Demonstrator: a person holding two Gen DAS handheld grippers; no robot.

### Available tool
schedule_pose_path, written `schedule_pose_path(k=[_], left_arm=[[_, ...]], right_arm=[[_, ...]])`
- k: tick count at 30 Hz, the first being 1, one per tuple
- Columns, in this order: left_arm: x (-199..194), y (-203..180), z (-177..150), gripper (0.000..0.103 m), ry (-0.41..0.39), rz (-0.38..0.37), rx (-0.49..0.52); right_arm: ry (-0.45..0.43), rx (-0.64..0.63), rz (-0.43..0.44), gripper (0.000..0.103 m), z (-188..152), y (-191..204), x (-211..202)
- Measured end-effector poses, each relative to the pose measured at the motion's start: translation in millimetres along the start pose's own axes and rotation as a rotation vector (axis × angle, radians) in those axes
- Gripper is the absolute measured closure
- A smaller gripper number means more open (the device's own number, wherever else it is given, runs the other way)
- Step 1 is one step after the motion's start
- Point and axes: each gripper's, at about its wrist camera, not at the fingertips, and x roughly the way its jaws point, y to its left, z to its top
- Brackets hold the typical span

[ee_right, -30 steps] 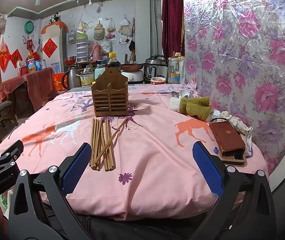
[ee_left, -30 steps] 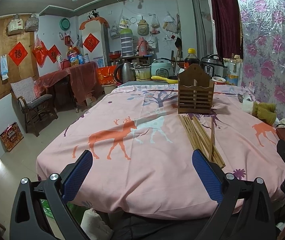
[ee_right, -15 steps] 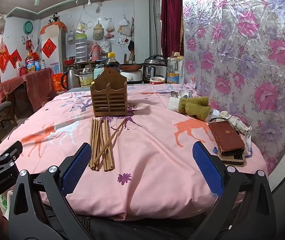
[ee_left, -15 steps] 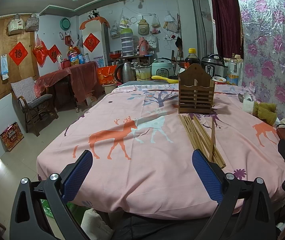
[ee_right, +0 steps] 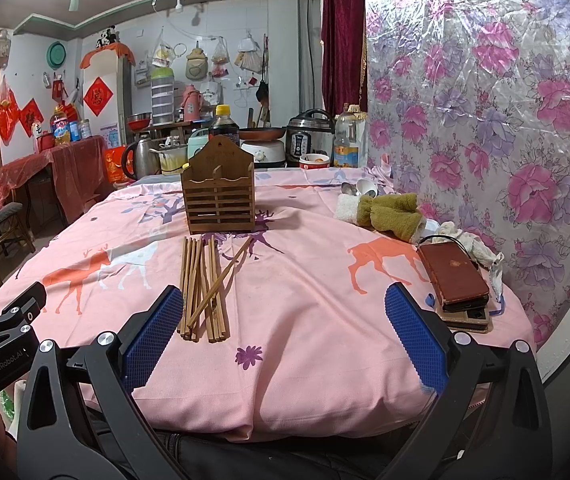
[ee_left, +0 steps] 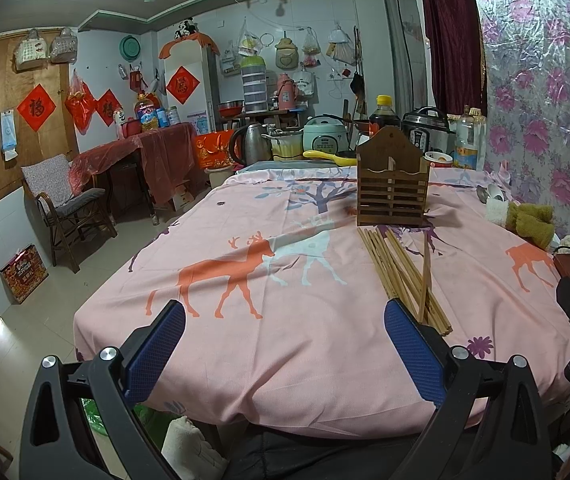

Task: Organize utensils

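The chopsticks [ee_right: 203, 284] lie in a loose bundle in the lower middle of the right wrist view, on the pink deer tablecloth [ee_right: 305, 280]. Most of them point toward the wooden utensil holder [ee_right: 218, 190], and 1 stick lies tilted across the others. The holder stands upright just behind the far ends of the sticks, in the centre of the frame, and its 2 slots look empty from here. I think this layout is chosen so that the sticks can be lifted and dropped into the holder with a short forward move.

The right gripper [ee_right: 284, 334] is released, its jaws spread wide, and it grasps nothing. It hovers at the near edge of the table, and its left blue pad [ee_right: 153, 330] is just beside the near ends of the sticks. The left gripper [ee_left: 285, 350] is also spread wide and empty; in its view the chopsticks [ee_left: 401, 276] appear in the lower right, beside its right pad.

In my judgement the task has not begun yet, because no stick is in the holder. The crossed stick may be the easiest to take first, since it sits on top. A brown wallet [ee_right: 453, 276] and a green cloth [ee_right: 391, 214] at the right of the frame are well apart from the sticks.
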Motion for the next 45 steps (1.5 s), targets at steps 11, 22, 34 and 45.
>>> schedule_pose_path(k=[11, 22, 34, 45], left_arm=[[0, 0, 0, 0.005, 0.002, 0.000, -0.001], [17, 11, -11, 0.005, 0.058, 0.007, -0.011], [80, -8, -28, 0.005, 0.271, -0.068, 0.055], [130, 18, -23, 0.005, 0.330, 0.048, 0.015]], right_arm=[[0.000, 0.001, -0.001, 0.006, -1, 1, 1], [0.045, 0.055, 0.017, 0.006, -3, -16, 11], [0.168, 0.160, -0.001, 0.006, -2, -47, 81], [0.372, -0.031, 0.138, 0.006, -7, 37, 181]])
